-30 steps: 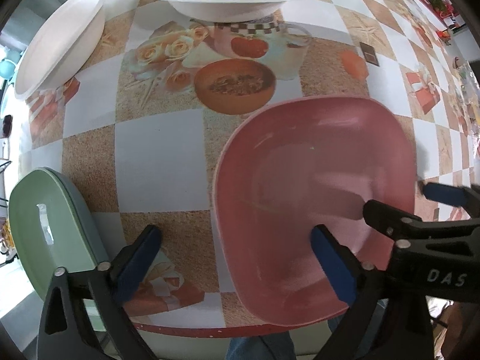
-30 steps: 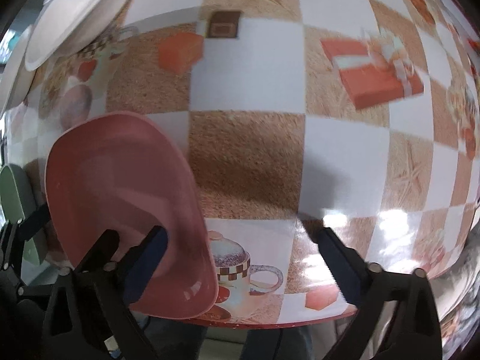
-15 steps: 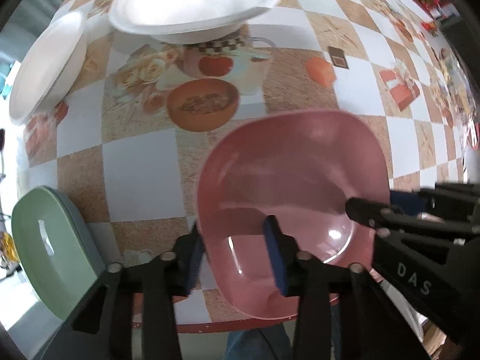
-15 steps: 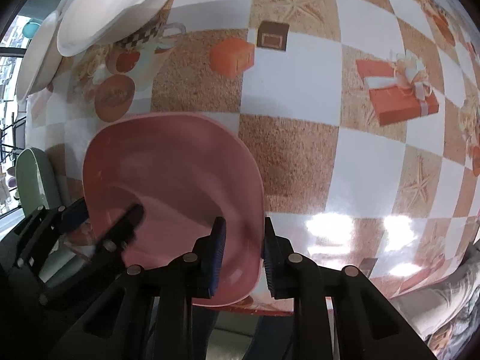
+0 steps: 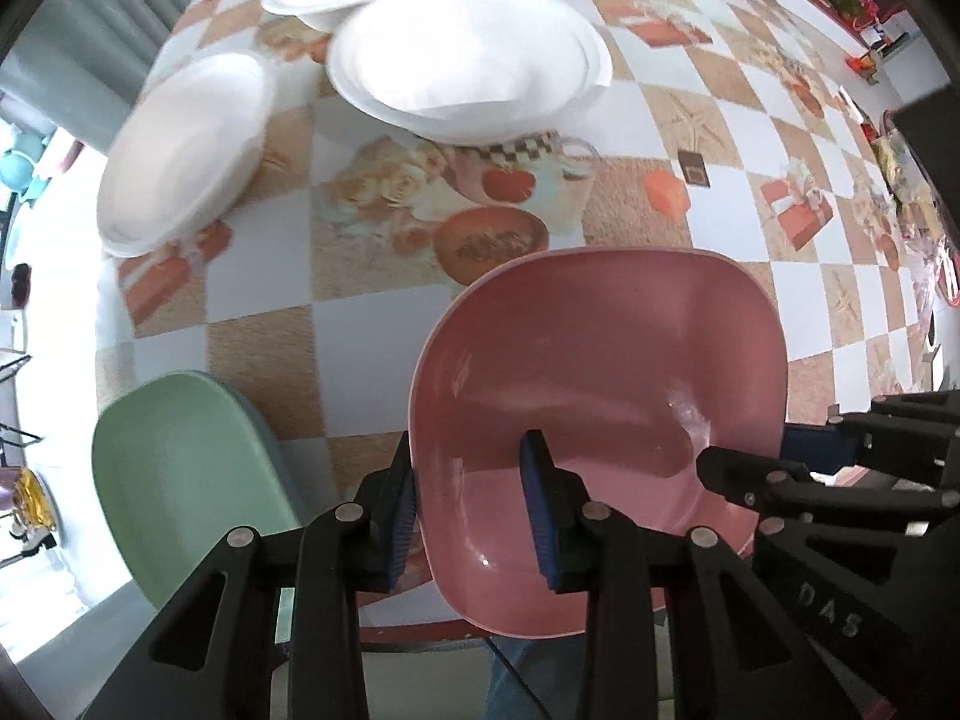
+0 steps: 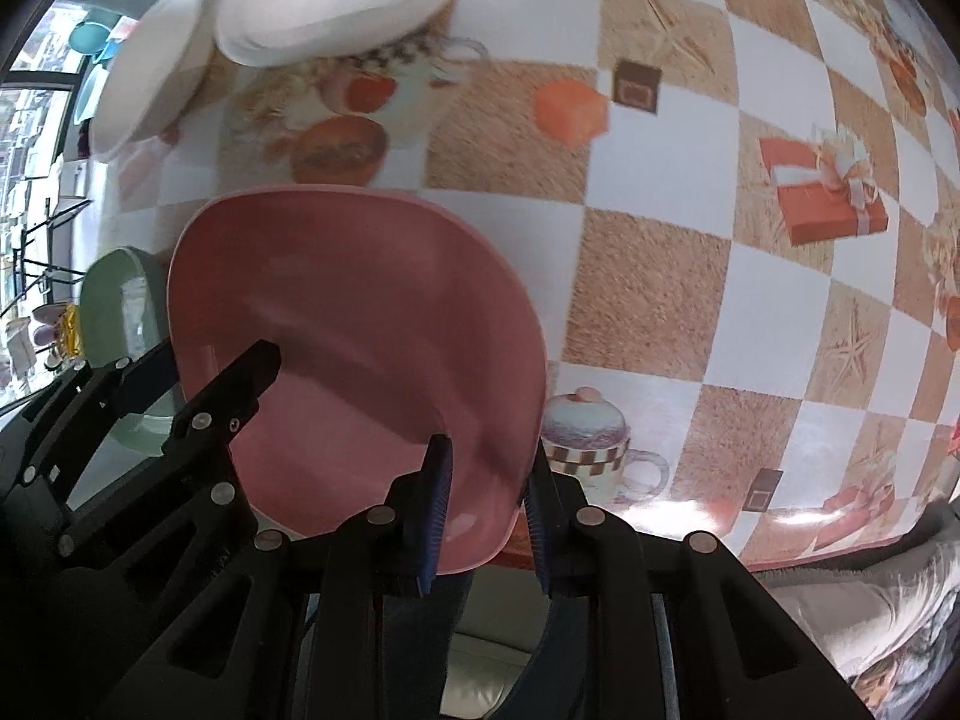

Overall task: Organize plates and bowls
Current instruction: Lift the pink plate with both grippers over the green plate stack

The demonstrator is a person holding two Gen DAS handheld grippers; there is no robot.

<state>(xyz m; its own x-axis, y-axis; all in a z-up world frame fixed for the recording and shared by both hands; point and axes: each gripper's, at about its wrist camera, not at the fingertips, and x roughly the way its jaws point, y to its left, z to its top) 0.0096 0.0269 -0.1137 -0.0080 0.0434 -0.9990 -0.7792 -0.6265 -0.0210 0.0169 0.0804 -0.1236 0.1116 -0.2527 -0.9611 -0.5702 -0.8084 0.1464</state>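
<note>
- The pink bowl (image 5: pixel 600 396) sits low and centre in the left wrist view, its near edge overhanging the edge of the surface (image 5: pixel 372 324); whether it is lifted clear I cannot tell.
- The left gripper (image 5: pixel 471 507) is closed down on the bowl's left wall, one blue pad outside the rim and one inside.
- The right gripper (image 6: pixel 486 501) is likewise clamped over the opposite, right wall, pads on either side of the rim, seen at the lower centre of the right wrist view.
- So the bowl spans between the two sets of fingers, each hand equally near, the rim roughly level.
- The green bowl (image 5: pixel 186 480) lies at the lower left of the left wrist view, just beside the left gripper and apart from the pink one.
- Judged from this, stacking calls for a sideways carry toward the lower left.
- White bowls (image 5: pixel 468 60) rest at the upper centre and upper left, well apart.
</note>
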